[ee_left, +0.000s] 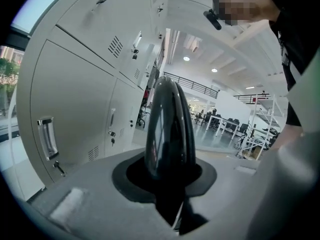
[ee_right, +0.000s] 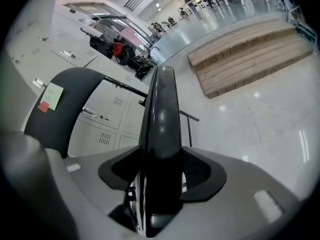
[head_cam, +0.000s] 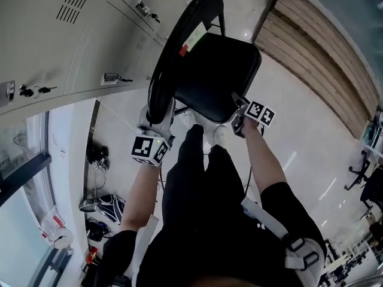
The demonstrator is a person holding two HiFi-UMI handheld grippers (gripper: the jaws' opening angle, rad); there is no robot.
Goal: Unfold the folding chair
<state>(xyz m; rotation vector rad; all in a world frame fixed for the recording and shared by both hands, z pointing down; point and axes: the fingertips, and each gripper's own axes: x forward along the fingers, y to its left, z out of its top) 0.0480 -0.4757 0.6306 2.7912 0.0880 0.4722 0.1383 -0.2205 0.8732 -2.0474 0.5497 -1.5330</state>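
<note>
A black folding chair stands on the floor in front of me, its seat [head_cam: 218,76] tilted and its curved backrest [head_cam: 173,46] to the left. My left gripper [head_cam: 158,121] is shut on the backrest's lower edge; in the left gripper view that glossy black rim [ee_left: 170,129] fills the gap between the jaws [ee_left: 170,184]. My right gripper [head_cam: 238,113] is shut on the near right corner of the seat. The right gripper view shows the seat's edge [ee_right: 161,119] clamped between the jaws [ee_right: 160,184], and the backrest [ee_right: 70,91] with a green and red sticker [ee_right: 51,96] at left.
Grey lockers [head_cam: 60,34] with handles and keys line the wall at left, close behind the chair. Wooden steps [head_cam: 323,46] rise at the back right. Cables and bags [head_cam: 102,202] lie on the floor at lower left. An office chair [head_cam: 368,178] stands far right. My feet [head_cam: 203,133] are under the seat.
</note>
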